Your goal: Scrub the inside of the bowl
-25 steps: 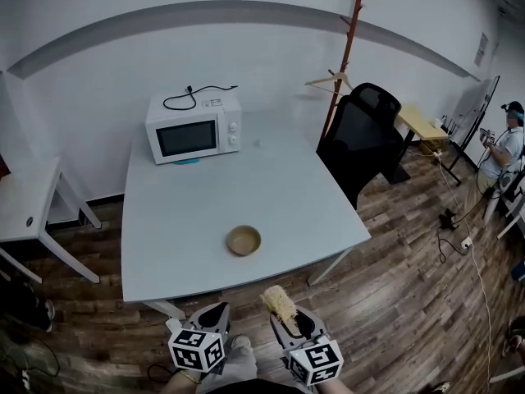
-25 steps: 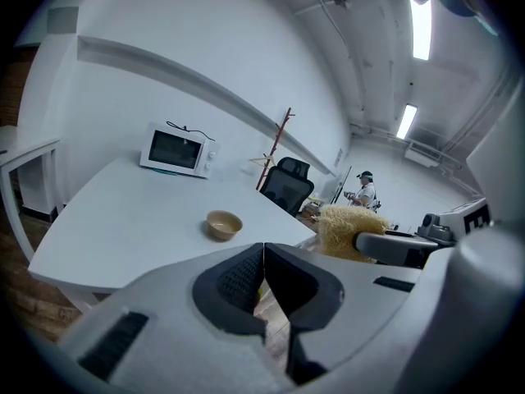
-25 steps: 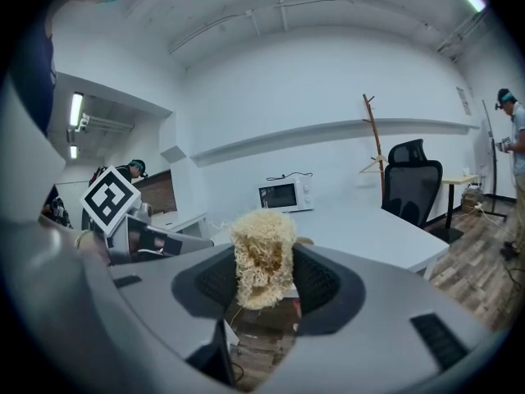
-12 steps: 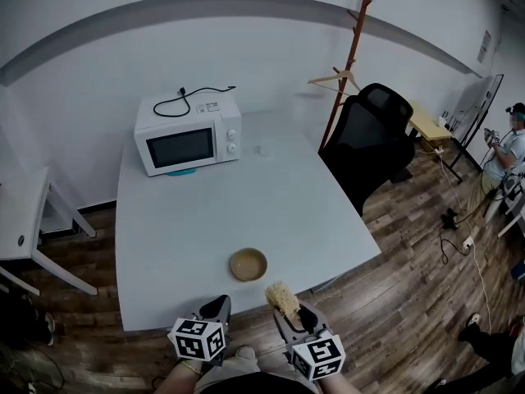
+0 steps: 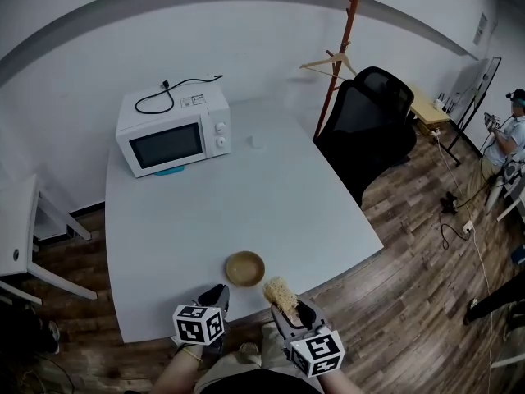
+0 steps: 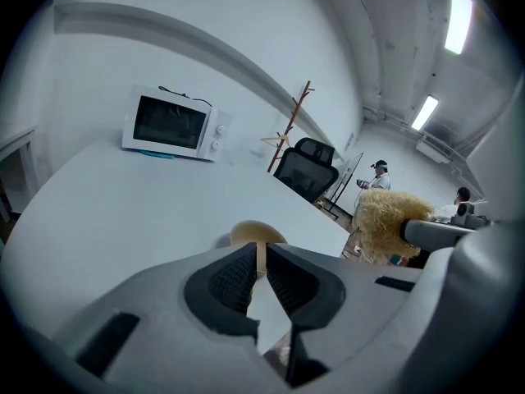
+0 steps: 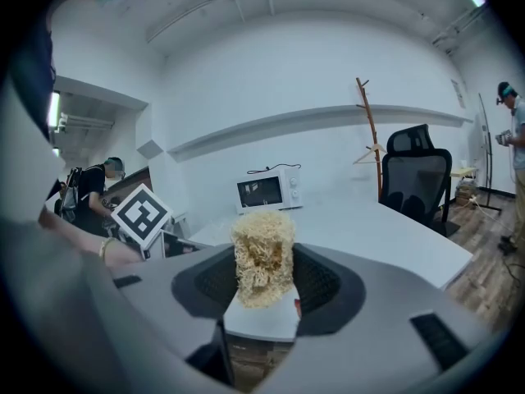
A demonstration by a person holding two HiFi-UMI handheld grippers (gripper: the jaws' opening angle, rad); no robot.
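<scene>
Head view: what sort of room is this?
Most likely an office or lab room, not a kitchen: a white table with a microwave on it, a black office chair and a coat stand beside it.

bowl (image 5: 245,268) on table (image 5: 246,195), loofah (image 5: 280,295) in right tongs (image 5: 287,313)

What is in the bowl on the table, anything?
Empty. The head view looks down into the upright bowl and shows only its bare inside; the scrubber sits in the right gripper, outside it.
</scene>
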